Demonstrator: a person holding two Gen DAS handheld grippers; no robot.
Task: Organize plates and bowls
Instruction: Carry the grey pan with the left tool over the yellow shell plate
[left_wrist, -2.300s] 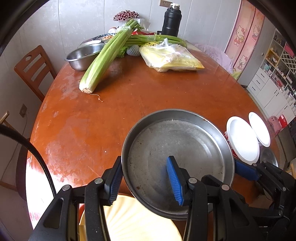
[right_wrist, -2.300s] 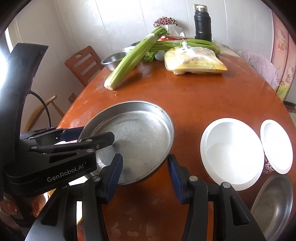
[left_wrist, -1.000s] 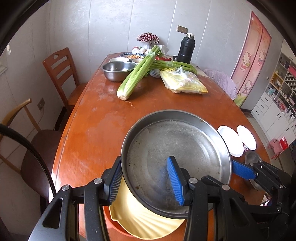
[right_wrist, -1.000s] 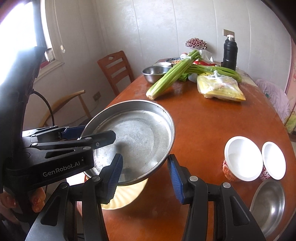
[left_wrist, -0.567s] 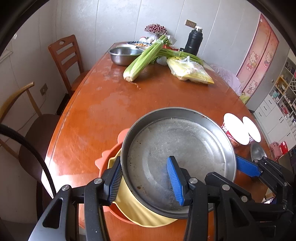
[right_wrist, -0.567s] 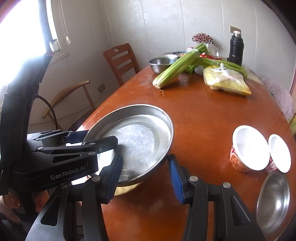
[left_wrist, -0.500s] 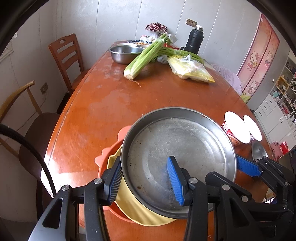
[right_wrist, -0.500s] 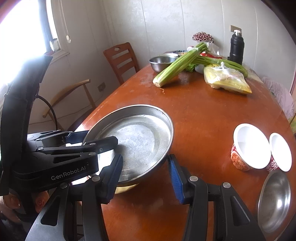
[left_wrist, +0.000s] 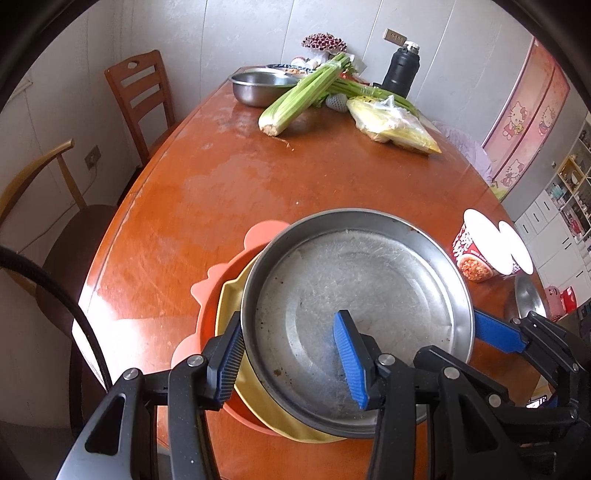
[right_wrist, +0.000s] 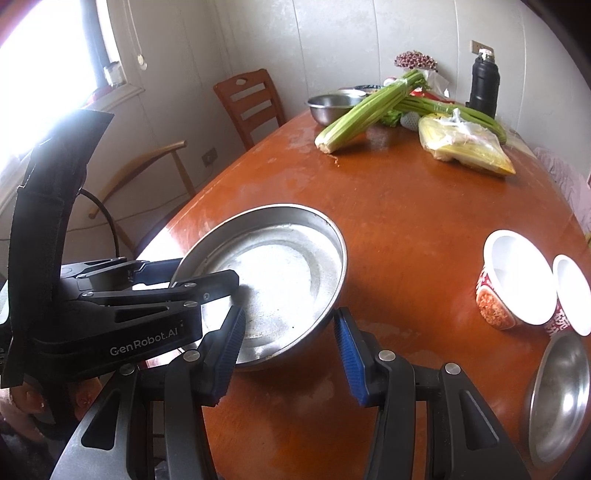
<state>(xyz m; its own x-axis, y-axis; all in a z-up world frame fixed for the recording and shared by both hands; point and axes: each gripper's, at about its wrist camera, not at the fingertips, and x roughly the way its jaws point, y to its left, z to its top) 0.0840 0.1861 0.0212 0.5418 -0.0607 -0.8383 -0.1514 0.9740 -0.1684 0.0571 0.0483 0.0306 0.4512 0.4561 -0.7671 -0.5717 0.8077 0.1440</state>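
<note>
Orange table (left_wrist: 332, 177); both grippers, left gripper (left_wrist: 291, 354) and right gripper (right_wrist: 286, 350), clamped steel pan (left_wrist: 354, 317) rim, lowering onto yellow plate (left_wrist: 229, 295) to stack.

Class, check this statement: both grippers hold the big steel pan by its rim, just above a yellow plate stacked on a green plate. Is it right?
One detail is wrong. The plate under the yellow plate is orange, not green, as the left wrist view shows. The rest stands: the left gripper and right gripper both hold the steel pan by its rim.

Both grippers grip the steel pan (left_wrist: 362, 295) over the yellow plate (left_wrist: 236, 295).
</note>
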